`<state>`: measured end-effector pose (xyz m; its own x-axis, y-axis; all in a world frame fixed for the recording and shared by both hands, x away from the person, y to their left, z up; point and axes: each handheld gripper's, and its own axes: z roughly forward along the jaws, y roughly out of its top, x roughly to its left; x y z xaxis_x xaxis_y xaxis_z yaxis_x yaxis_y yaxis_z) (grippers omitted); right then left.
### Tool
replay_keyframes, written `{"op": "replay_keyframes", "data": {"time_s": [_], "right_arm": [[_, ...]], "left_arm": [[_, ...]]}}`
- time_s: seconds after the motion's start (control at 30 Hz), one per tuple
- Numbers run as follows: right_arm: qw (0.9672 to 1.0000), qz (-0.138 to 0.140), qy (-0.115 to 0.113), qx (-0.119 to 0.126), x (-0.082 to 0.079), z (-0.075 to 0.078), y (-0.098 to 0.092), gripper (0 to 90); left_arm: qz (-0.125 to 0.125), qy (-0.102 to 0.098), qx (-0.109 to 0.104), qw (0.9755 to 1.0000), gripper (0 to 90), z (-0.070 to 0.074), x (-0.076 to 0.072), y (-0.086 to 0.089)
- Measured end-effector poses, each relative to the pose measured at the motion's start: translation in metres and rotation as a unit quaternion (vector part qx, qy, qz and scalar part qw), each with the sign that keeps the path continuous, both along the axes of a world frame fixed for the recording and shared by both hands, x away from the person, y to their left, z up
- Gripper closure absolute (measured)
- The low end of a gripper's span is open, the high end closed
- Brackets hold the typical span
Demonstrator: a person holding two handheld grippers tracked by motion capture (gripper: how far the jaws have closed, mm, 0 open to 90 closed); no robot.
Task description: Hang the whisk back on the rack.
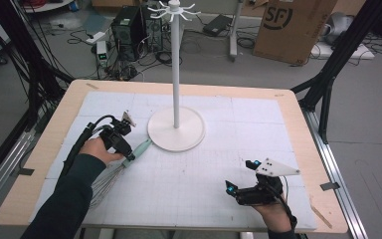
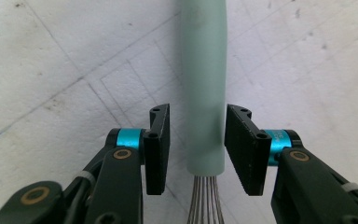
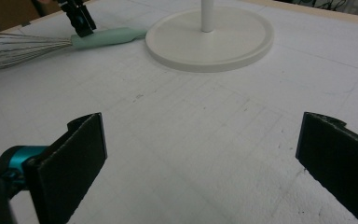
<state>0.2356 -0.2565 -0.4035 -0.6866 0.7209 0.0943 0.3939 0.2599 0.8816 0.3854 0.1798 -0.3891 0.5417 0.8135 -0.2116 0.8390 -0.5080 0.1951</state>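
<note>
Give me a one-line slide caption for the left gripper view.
Left gripper straddles the whisk's mint-green handle, jaws slightly apart from it, above the white gridded mat.

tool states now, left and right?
Left tool: open, jaws astride the mint-green handle of the wire whisk, pads not pressing.
Right tool: open wide, nothing between its jaws.

Looks like a lab or test workshop: black frame struts (image 1: pixel 345 47) around a table (image 1: pixel 45 149) with a white gridded mat (image 1: pixel 204 174), cables (image 1: pixel 10 64) and electronics (image 1: pixel 129 27) on a grey floor (image 1: pixel 368 114), cardboard box (image 1: pixel 293 27) behind.
</note>
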Motion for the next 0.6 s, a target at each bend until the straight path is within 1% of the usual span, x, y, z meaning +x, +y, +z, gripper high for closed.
{"op": "replay_keyframes", "data": {"time_s": [0.03, 0.1, 0.13, 0.17, 0.27, 0.37, 0.47, 0.5, 0.6], "right_arm": [[1.0, 0.0, 0.0, 0.0, 0.0, 0.0, 0.0, 0.6], [1.0, 0.001, 0.001, -0.001, 0.0, 0.0, 0.0, 0.6], [1.0, 0.001, 0.001, -0.001, 0.0, 0.0, 0.0, 0.6], [1.0, 0.001, 0.001, -0.001, 0.0, 0.0, 0.0, 0.6], [1.0, 0.001, 0.001, -0.002, 0.0, 0.0, 0.0, 0.6], [1.0, 0.001, 0.0, -0.002, 0.0, -0.001, 0.0, 0.6], [1.0, 0.001, 0.002, -0.002, 0.0, -0.001, 0.0, 0.6], [1.0, 0.002, 0.002, -0.001, 0.0, -0.001, 0.0, 0.6], [1.0, 0.002, 0.003, -0.002, 0.0, -0.001, 0.0, 0.6]], "left_arm": [[0.0, 0.0, 0.0, 1.0, 60.2, 0.0, 0.0, 0.0], [0.003, 0.011, -0.024, 0.9996, 59.8, 0.001, 0.003, 0.005], [0.004, 0.019, -0.032, 0.9993, 59.0, 0.0, 0.004, 0.006], [0.006, 0.028, -0.042, 0.9987, 56.9, 0.0, 0.006, 0.008], [0.006, 0.041, -0.055, 0.9976, 54.9, -0.003, 0.01, 0.012], [0.006, 0.051, -0.058, 0.997, 53.7, -0.006, 0.012, 0.011], [0.002, 0.061, -0.05, 0.9969, 52.6, -0.01, 0.014, 0.01], [0.0, 0.064, -0.049, 0.9967, 50.9, -0.012, 0.015, 0.01], [-0.001, 0.067, -0.05, 0.9965, 48.3, -0.013, 0.016, 0.01]]}}
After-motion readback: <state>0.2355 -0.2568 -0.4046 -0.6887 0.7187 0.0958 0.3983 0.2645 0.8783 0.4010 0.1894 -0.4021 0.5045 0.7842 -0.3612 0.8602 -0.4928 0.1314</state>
